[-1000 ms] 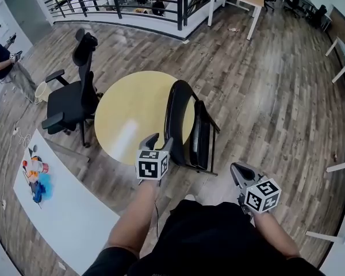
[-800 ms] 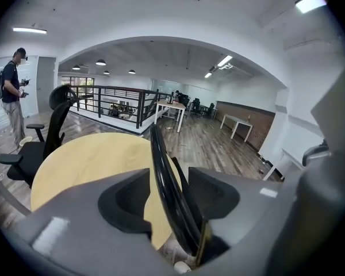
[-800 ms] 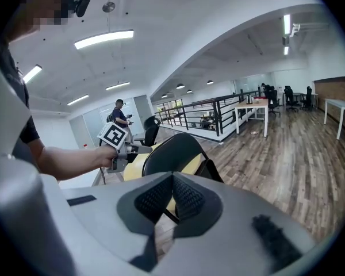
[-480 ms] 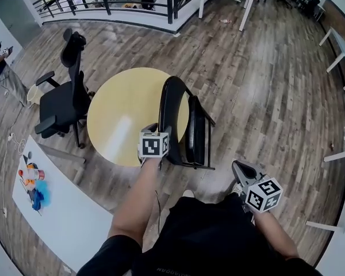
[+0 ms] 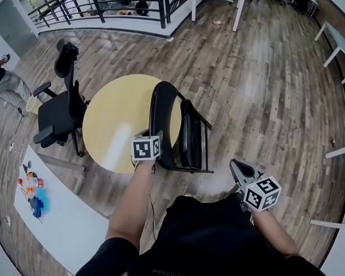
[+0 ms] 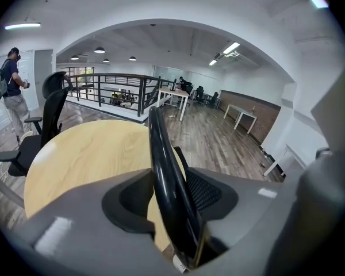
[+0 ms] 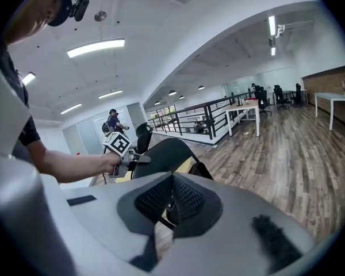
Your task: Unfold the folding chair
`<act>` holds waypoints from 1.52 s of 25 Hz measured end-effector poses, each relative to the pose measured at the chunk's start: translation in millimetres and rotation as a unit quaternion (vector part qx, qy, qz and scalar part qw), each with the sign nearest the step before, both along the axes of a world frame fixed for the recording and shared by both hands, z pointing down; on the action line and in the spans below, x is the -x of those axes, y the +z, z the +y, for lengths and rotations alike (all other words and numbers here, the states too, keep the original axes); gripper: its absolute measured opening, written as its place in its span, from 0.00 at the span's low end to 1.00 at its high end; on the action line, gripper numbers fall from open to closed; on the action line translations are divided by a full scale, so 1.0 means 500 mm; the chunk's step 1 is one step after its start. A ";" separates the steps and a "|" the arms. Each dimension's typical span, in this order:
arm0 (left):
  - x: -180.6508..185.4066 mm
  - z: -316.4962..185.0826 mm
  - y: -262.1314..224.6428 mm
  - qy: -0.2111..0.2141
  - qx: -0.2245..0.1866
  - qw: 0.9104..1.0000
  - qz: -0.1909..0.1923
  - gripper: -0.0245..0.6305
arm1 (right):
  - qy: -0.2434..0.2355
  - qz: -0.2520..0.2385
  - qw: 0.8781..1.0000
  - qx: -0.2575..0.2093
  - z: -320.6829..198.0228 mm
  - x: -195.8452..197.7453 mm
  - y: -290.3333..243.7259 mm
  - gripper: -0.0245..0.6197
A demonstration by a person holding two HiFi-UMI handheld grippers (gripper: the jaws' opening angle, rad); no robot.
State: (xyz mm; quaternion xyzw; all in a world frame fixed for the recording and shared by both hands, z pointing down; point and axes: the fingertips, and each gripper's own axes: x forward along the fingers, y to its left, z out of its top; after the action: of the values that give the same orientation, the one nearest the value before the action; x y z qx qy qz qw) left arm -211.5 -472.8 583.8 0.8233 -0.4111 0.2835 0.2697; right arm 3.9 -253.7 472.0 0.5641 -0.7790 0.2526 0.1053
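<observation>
We set our left gripper (image 5: 151,136) astride the folding chair's (image 5: 187,134) backrest (image 6: 161,171). Its jaws have just been closing but aren't yet pinching. The chair stands folded against the round yellow table (image 5: 112,114). Our right gripper (image 5: 236,165) hangs clamped together, empty.

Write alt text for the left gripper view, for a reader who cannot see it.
The backrest edge of the black folding chair stands between the jaws of the left gripper, which have just been closing and do not yet clamp it. Behind it are a round yellow table, a black office chair at left and a railing.
</observation>
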 end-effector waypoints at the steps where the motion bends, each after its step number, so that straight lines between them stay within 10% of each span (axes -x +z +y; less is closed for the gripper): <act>1: 0.001 -0.001 -0.003 -0.009 0.002 1.000 0.005 0.32 | -0.002 0.000 1.000 -0.002 -0.002 -0.003 -0.001 0.03; 12: -0.019 0.009 -0.014 -0.035 0.017 0.999 -0.003 0.29 | 0.018 -0.012 1.000 0.008 0.016 -0.127 0.037 0.03; 26: -0.238 0.088 -0.105 -0.045 -0.023 0.999 0.012 0.28 | -0.035 -0.029 0.999 0.014 -0.027 -0.333 0.051 0.03; 38: -0.443 0.147 -0.161 -0.065 -0.047 0.997 -0.010 0.26 | -0.165 -0.059 0.983 0.058 -0.049 -0.484 0.088 0.03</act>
State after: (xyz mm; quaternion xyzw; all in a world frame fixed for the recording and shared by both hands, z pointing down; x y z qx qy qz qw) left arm 10.0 -399.2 503.4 0.8037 -0.4796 0.2541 0.2440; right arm 245.7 -278.0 516.1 0.4050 -0.8503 0.3093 0.1316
